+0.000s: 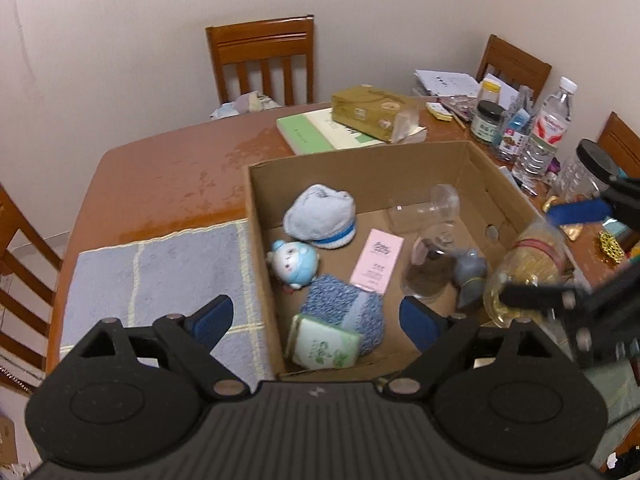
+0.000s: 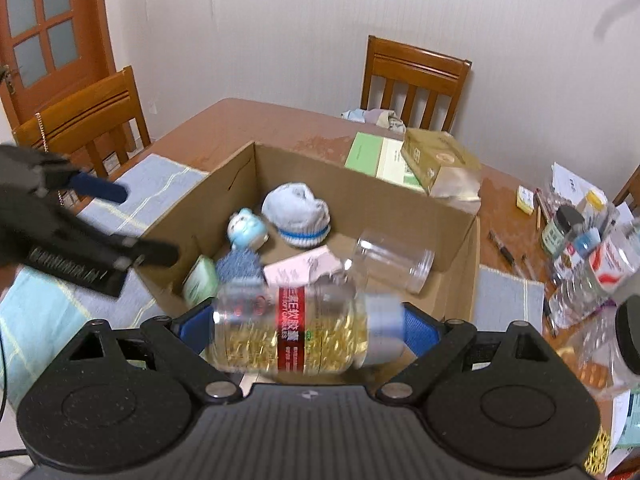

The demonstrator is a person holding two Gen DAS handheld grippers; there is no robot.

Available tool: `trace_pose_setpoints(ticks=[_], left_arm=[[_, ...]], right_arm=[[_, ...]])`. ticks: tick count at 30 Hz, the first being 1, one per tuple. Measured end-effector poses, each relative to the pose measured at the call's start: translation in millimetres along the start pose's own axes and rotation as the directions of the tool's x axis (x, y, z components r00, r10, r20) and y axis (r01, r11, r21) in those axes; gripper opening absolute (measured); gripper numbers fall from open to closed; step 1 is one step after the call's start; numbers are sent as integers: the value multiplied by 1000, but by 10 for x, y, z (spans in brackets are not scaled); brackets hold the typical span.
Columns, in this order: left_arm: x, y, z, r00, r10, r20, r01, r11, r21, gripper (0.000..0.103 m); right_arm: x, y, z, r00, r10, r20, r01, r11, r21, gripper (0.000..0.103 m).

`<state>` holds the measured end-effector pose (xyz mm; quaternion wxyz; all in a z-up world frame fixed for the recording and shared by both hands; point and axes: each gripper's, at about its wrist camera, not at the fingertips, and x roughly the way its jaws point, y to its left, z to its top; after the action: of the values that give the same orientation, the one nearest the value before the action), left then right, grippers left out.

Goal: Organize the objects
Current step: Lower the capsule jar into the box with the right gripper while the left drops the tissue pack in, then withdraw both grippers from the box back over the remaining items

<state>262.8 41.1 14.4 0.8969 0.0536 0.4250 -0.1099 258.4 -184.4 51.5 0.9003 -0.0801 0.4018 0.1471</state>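
Observation:
An open cardboard box (image 1: 360,156) stands on the wooden table. In it lie a pale blue knit hat (image 1: 320,216), a small blue plush toy (image 1: 294,262), a blue knit cloth (image 1: 344,308), a green-and-white packet (image 1: 324,346), a pink carton (image 1: 376,260), a clear jar (image 1: 428,210) on its side and a grey figure (image 1: 470,274). My left gripper (image 1: 314,312) hangs open over the box's near left part, nothing between its fingers. My right gripper (image 2: 308,328) is shut on a clear bottle of yellow capsules (image 2: 292,328), held sideways above the box's near right edge.
A blue-grey checked placemat (image 1: 160,280) lies left of the box. Behind it are green books (image 1: 316,132) under a gold tissue pack (image 1: 372,112). Water bottles and jars (image 1: 540,132) crowd the right side. Wooden chairs (image 1: 264,64) ring the table.

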Motion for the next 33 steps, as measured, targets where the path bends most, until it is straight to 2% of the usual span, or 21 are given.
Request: trace_pose_setpoints(ticks=[1,3,6,9,14,19,23,25,30,33], left_arm=[[-13,22,-8,1000,8,0,-8,1000,-5,90],[-28,66,-33,1000,10,-2,-10,1000,-17,91],[-31,106,-84,1000,17,-11,-18,999,-35,91],[-38,132,-132,999,24,-23,-25,999,-47,94],[-89,109,-240,999,25,-41,-28,997,-65,94],[-133,38,-499,999,29,-25,-31,997,-70,95],[-184,-46,-725,999,7,-37,-9,998,-54,95],[-189,-89,-836,998,26,-48,-28,998,-50,95],[-153,-170,-1089,996,-36,-85,29,996,-84,95],[-132,-253,-1186,994,-63,-88,57,996,-66,95]], right_arm=[[28,-10,43,1000,2,8,-2,1000,-2,90],[89,-14,123,1000,-2,25,2,1000,-16,90],[193,43,166,998,-52,26,54,995,-79,91],[210,62,143,999,-48,18,50,993,-103,102],[86,56,5,999,-32,1,32,996,-86,103],[4,60,-293,999,-38,16,38,998,-48,103],[-55,40,-600,999,-29,-20,30,999,41,103],[-75,48,-763,997,-70,-41,72,996,46,103],[-88,-22,-1172,992,-80,-99,90,990,106,103],[-55,-60,-1352,987,-88,-136,106,985,139,103]])
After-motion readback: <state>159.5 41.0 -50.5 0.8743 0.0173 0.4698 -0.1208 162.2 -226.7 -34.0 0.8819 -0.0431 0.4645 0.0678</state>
